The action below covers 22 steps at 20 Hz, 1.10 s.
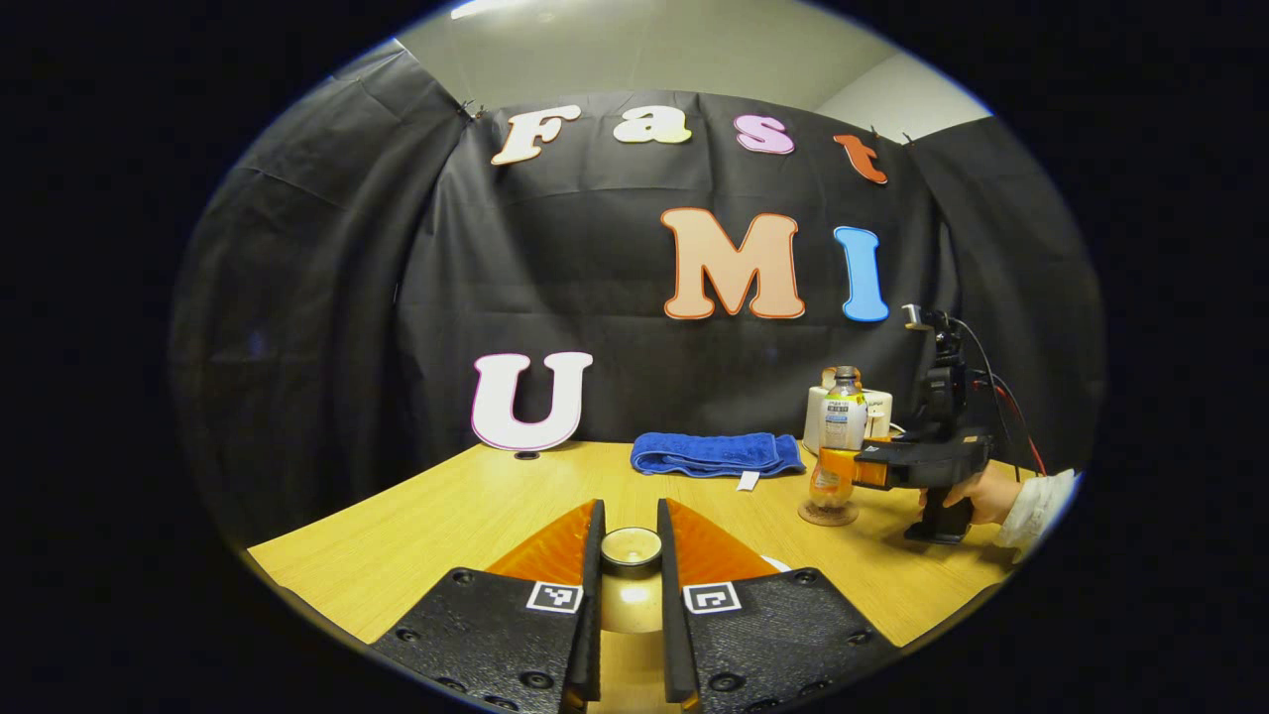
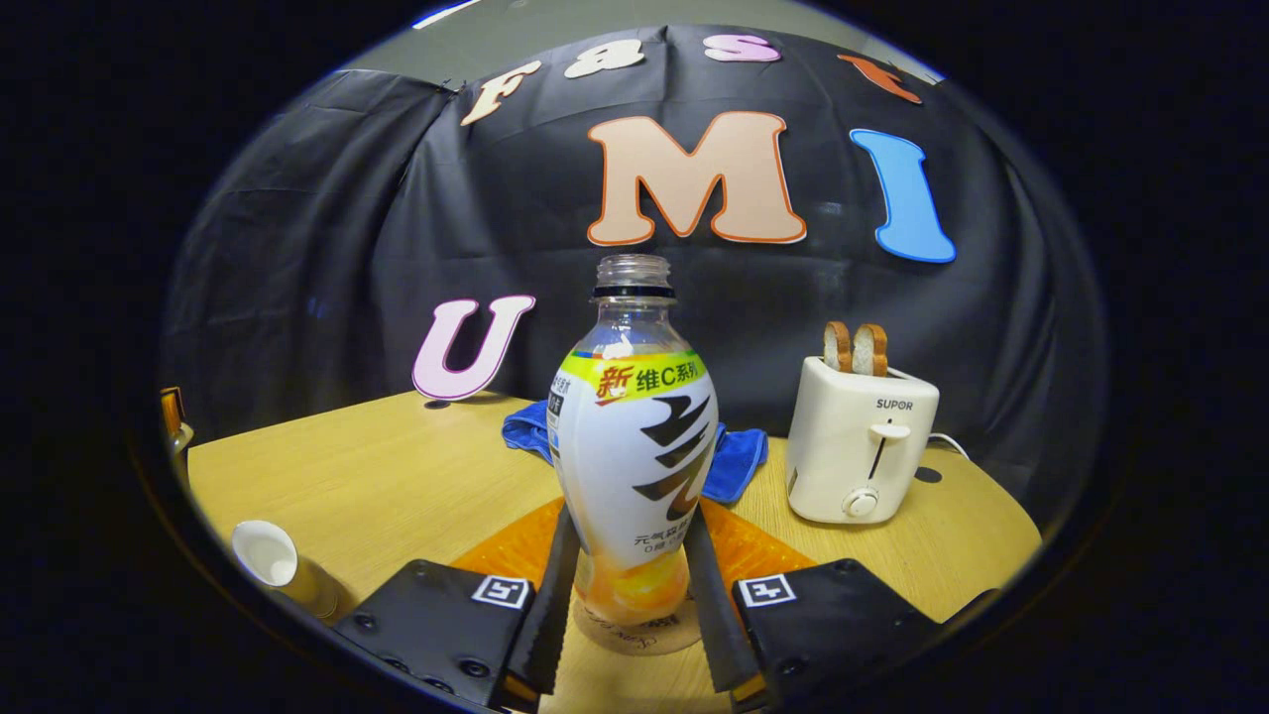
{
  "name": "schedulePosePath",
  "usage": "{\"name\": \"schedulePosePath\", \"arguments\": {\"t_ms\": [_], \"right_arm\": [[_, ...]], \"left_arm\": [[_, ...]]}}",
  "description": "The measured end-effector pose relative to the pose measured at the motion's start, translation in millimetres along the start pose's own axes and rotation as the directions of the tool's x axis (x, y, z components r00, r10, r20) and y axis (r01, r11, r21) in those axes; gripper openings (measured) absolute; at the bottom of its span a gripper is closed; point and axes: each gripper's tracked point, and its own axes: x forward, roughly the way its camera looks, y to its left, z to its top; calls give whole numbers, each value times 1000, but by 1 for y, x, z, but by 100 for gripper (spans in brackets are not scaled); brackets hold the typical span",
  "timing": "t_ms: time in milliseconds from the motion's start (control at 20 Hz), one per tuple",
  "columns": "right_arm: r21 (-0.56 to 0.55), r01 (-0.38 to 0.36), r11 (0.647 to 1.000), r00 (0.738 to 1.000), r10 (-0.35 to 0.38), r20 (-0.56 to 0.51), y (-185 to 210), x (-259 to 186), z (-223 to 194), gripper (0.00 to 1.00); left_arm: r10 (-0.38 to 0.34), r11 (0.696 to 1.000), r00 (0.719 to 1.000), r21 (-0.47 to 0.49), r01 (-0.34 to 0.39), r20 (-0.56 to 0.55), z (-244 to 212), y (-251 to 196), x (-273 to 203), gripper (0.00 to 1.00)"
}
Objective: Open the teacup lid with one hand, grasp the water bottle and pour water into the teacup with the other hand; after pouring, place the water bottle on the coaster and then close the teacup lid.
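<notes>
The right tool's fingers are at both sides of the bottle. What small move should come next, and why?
Probably lift the water bottle straight off the coaster: the right tool grips it, the teacup stands open and looks empty inside, and the left tool holds the lid.

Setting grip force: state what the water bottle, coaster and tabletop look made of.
Water bottle: clear, glossy plastic, seemingly; see-through neck, printed wrap. Coaster: likely cork; matte, brown, speckled disc beneath it. Tabletop: pale wood or laminate; straight grain lines, slight sheen.
</notes>
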Motion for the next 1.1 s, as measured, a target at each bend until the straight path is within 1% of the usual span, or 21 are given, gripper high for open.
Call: {"name": "schedulePosePath", "arguments": {"t_ms": [350,500,550,700,800,850,900,950,1000,1100], "right_arm": [[-2,15,1000,999,-15,-38,-7,4,-21,60],[3,19,1000,1000,-19,-24,-7,1,-20,62],[2,20,1000,999,-19,-27,-7,1,-21,64],[2,24,1000,999,-24,-29,-9,-1,-22,75],[6,24,1000,999,-24,-34,-9,-2,-25,77],[4,21,1000,999,-21,-34,-8,-3,-26,74],[2,20,1000,999,-19,-34,-8,-4,-26,78],[1,19,1000,999,-19,-33,-8,-5,-28,84],[4,17,1000,999,-17,-32,-7,-6,-28,83],[12,24,1000,999,-23,-31,-9,-8,-27,94]], "left_arm": [[-3,1000,1000,-4,3,0,-1,-1,1,22],[-5,1000,1000,-4,5,1,-1,-1,1,22],[-5,1000,1000,-4,5,2,0,-1,2,22],[-11,1000,1000,-6,11,2,0,-5,1,22],[-16,1000,1000,-8,16,3,0,-7,2,22],[-17,1000,1000,-8,17,4,0,-7,2,22],[-19,1000,1000,-7,19,3,0,-8,2,22],[-22,1000,1000,-7,22,0,-1,-9,2,22],[-26,1000,1000,-8,26,-2,-2,-11,3,22],[-36,999,999,-9,35,-8,-3,-14,5,22]]}}
